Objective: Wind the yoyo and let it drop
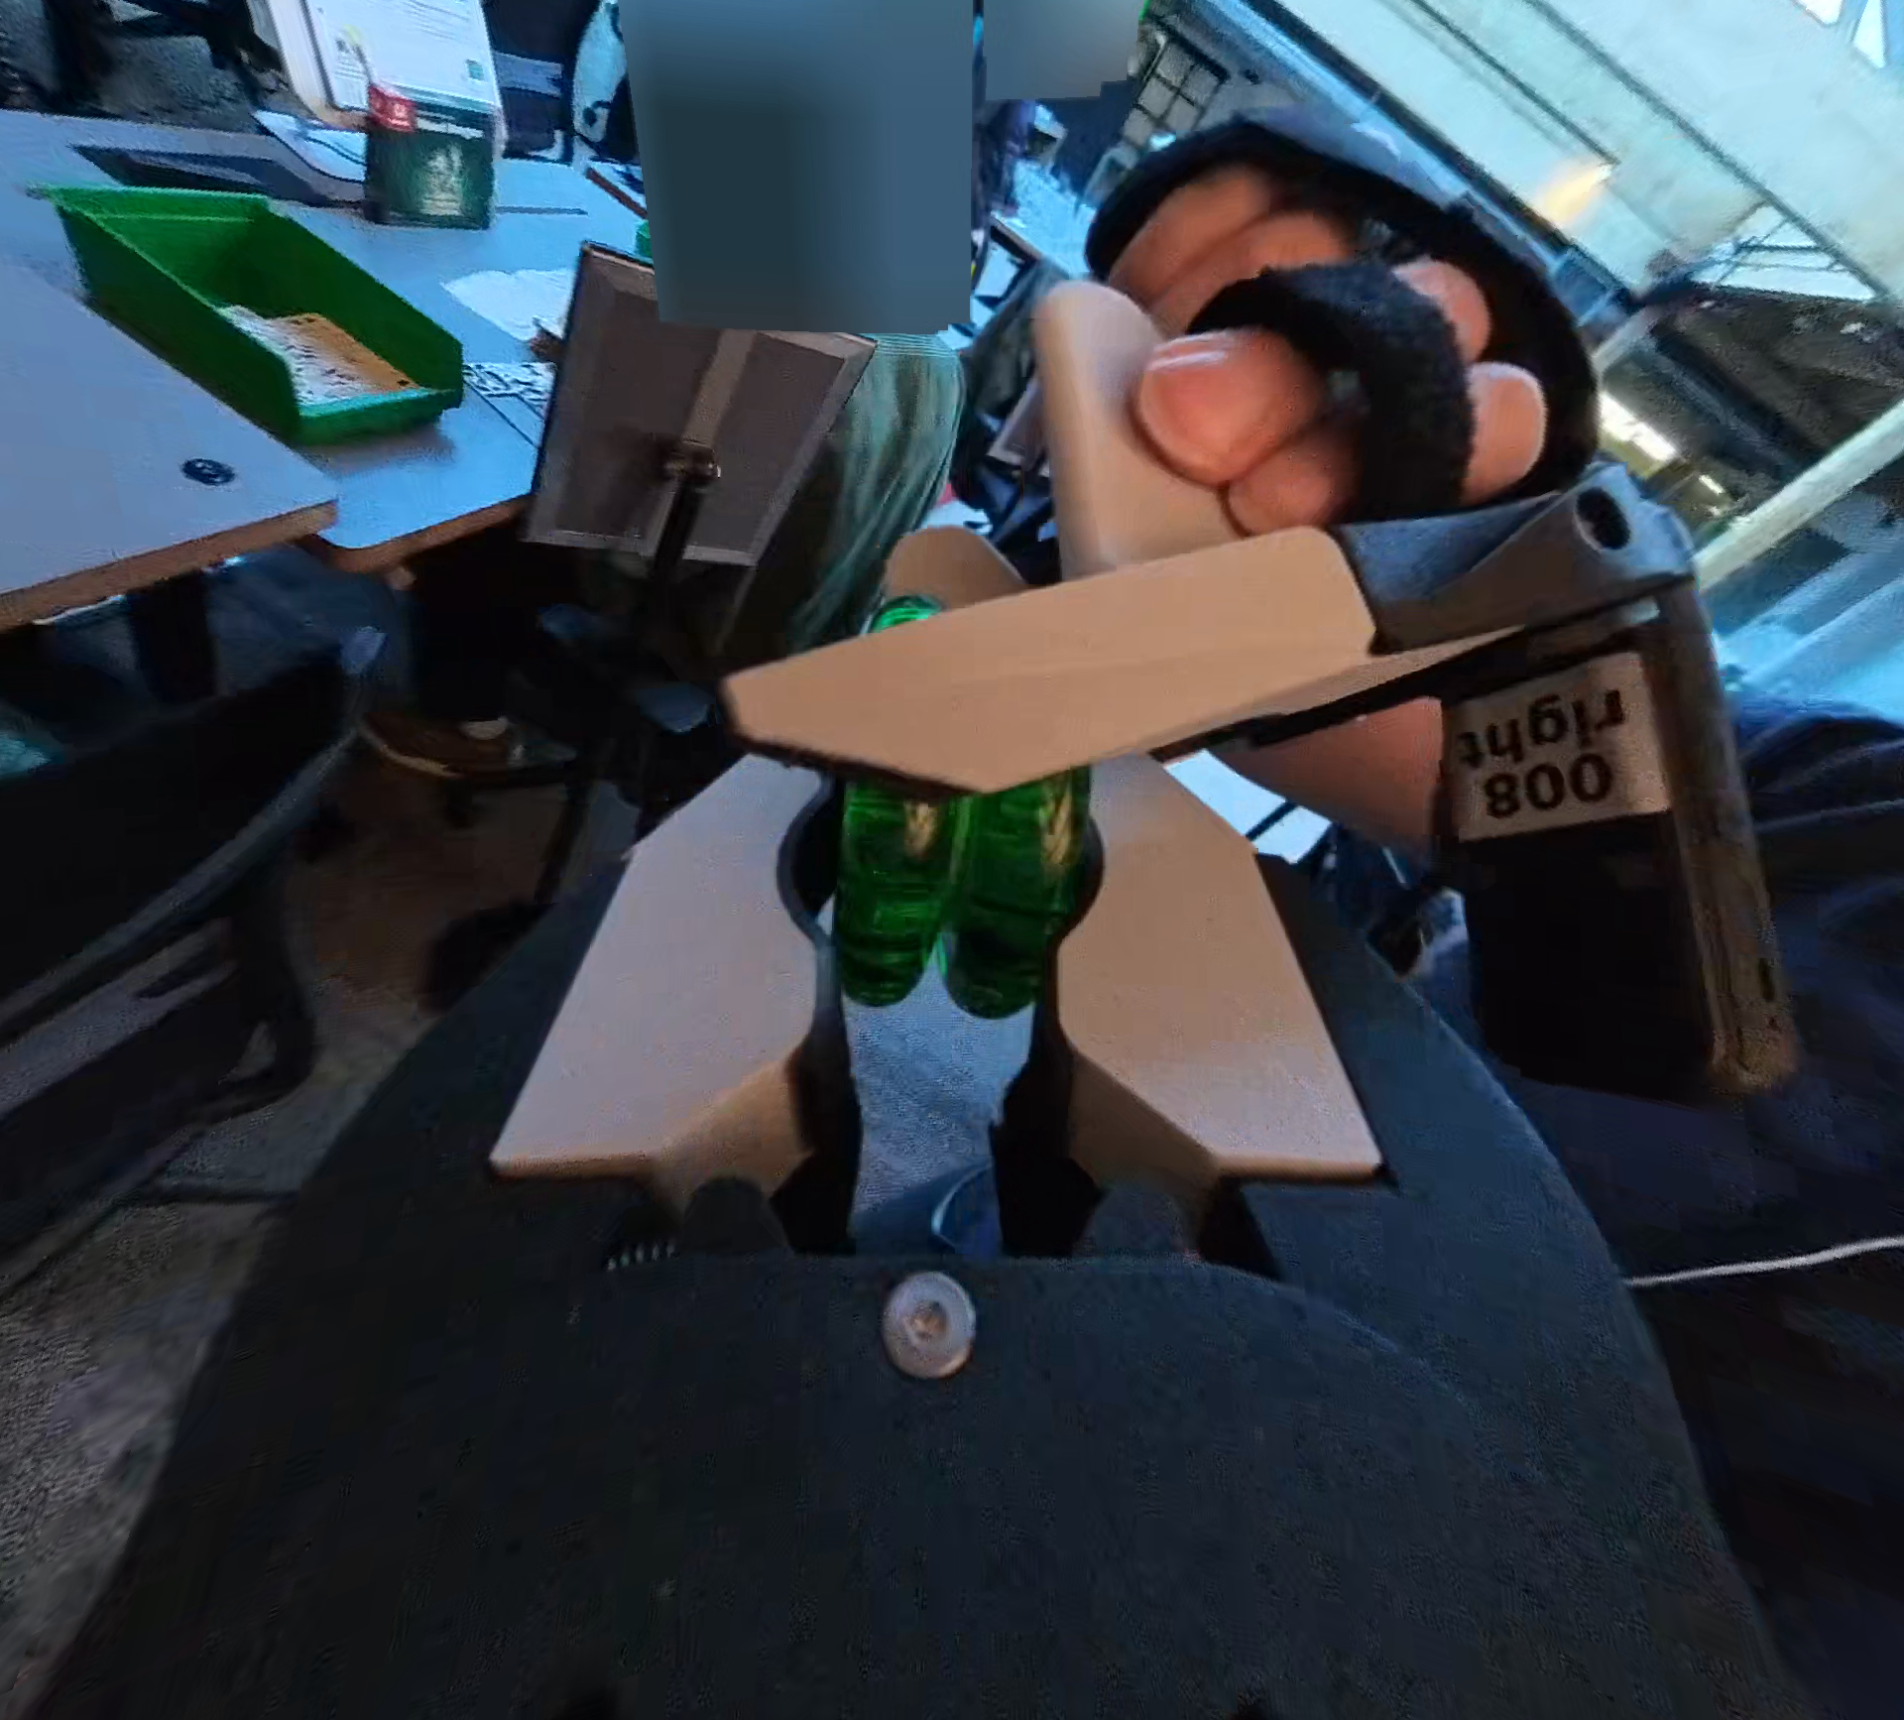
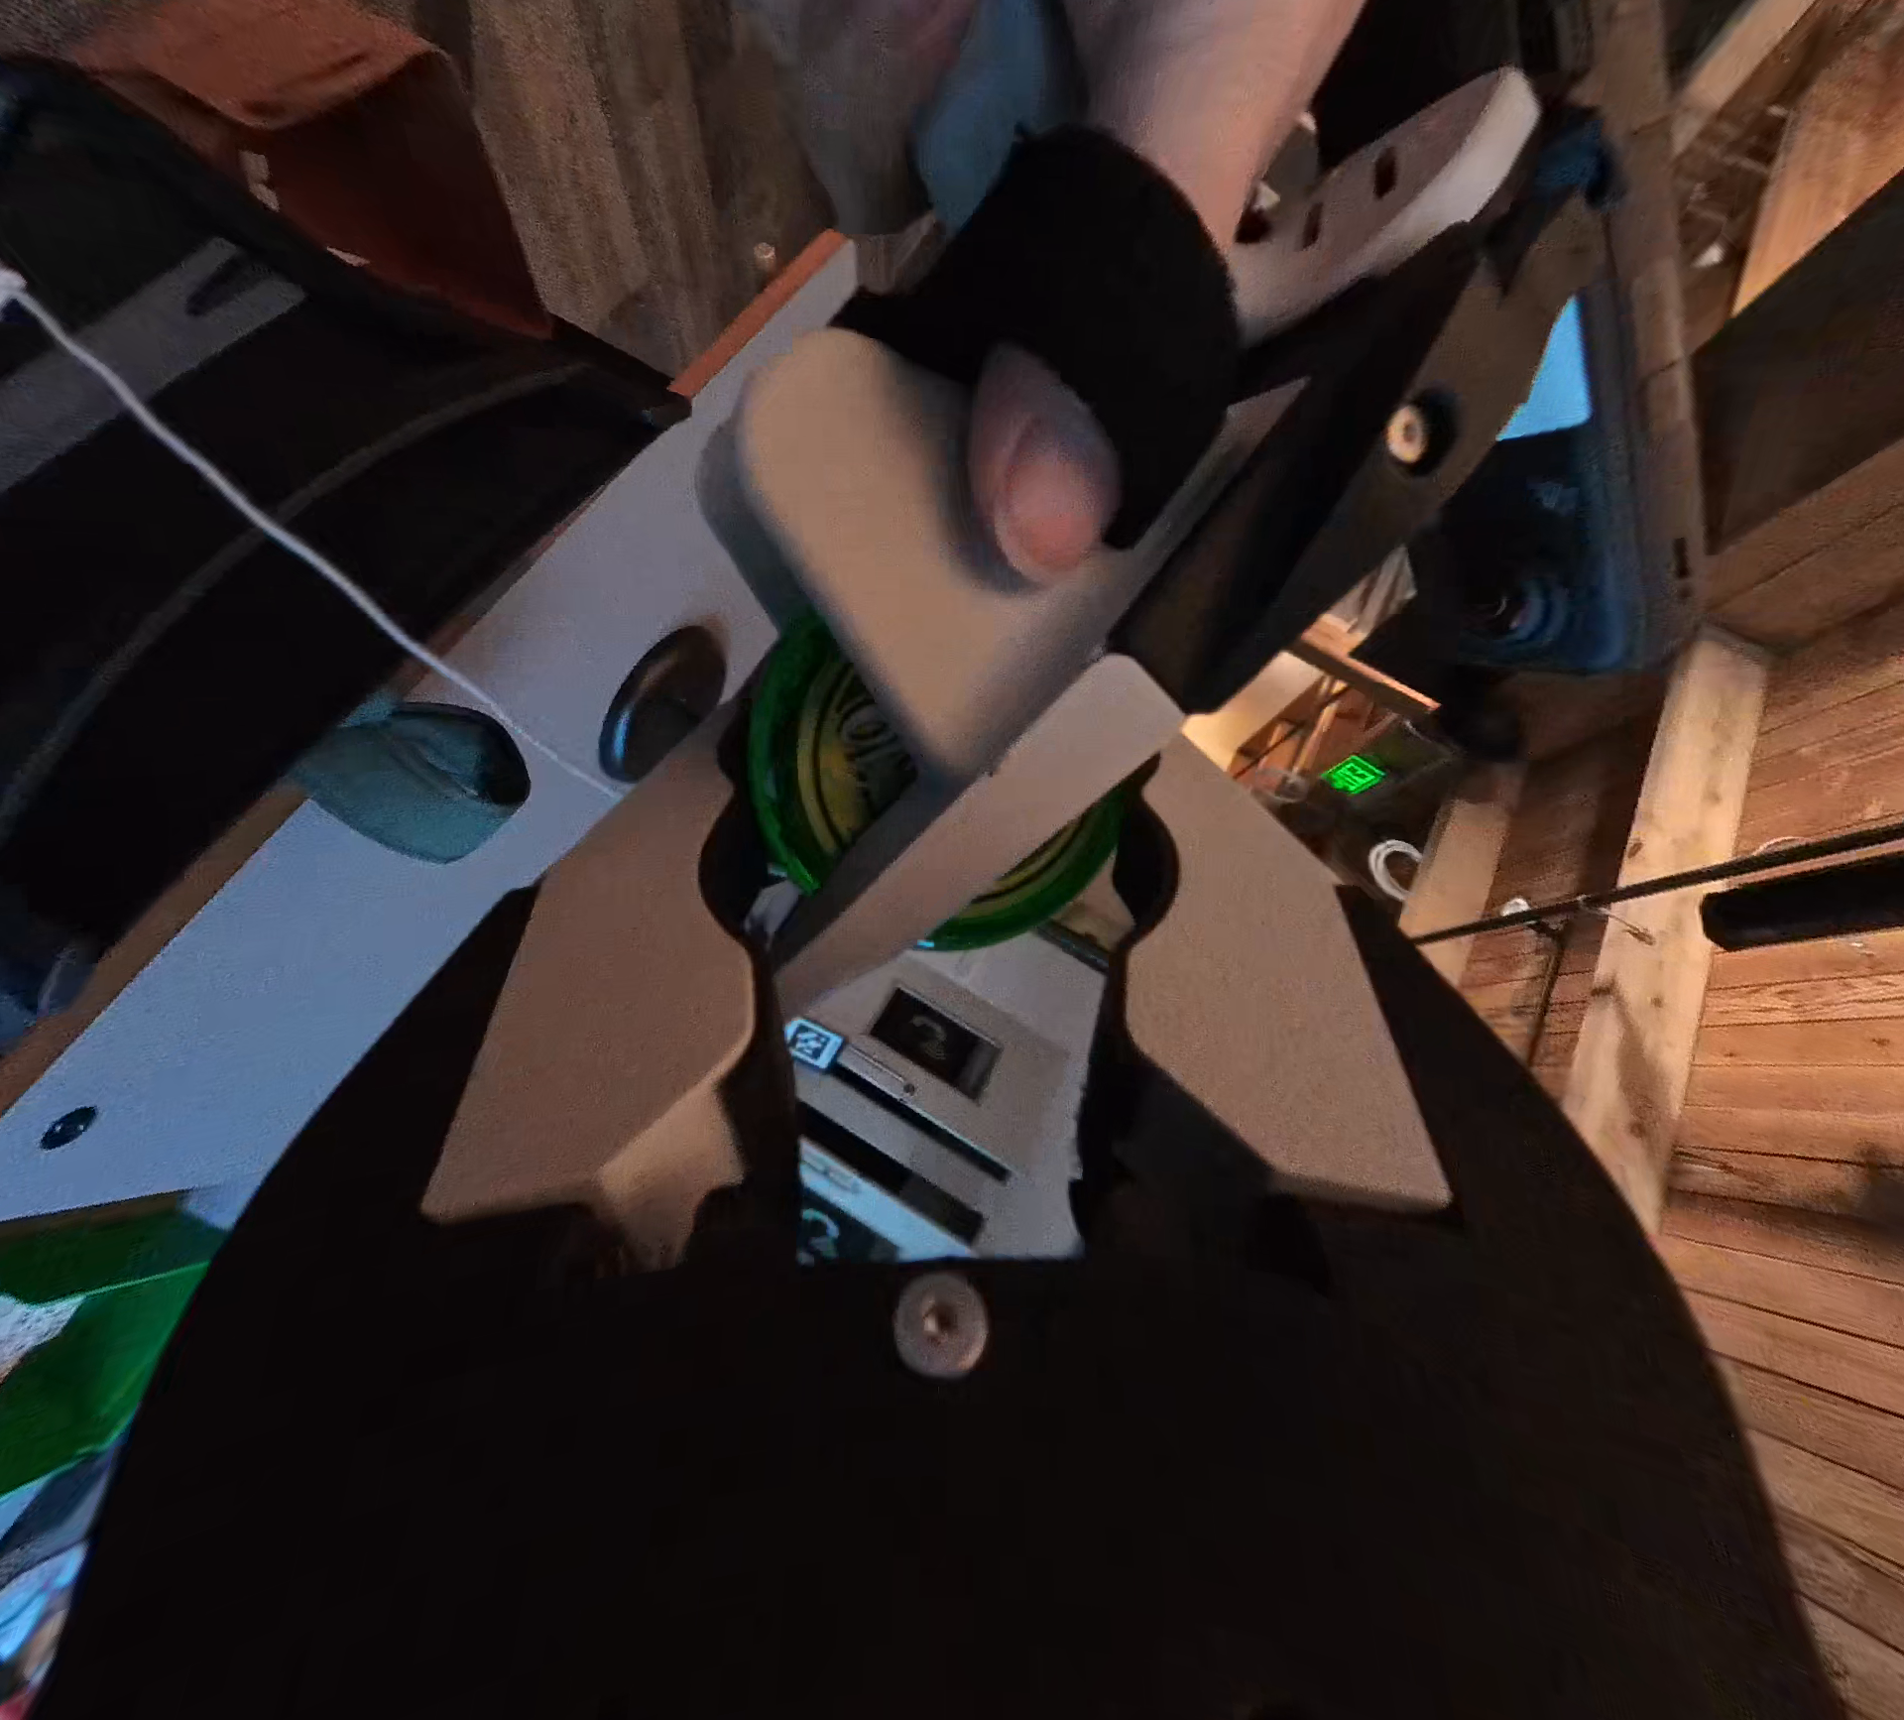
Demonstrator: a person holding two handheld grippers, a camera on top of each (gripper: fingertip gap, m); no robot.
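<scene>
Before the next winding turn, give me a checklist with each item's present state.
1. Translucent green plastic yoyo sits between the left gripper fingers: ok.
2. Right gripper is at the yoyo; its own fingers flank the yoyo's rim: ok.
3. Right gripper is shut on the yoyo: cannot tell; the left gripper's finger hides the contact.
4. Thin white string is in sight, running off to the left: ok.
5. String is seated in the yoyo's groove: cannot tell.
6. Amount of string already wound: cannot tell.
</scene>
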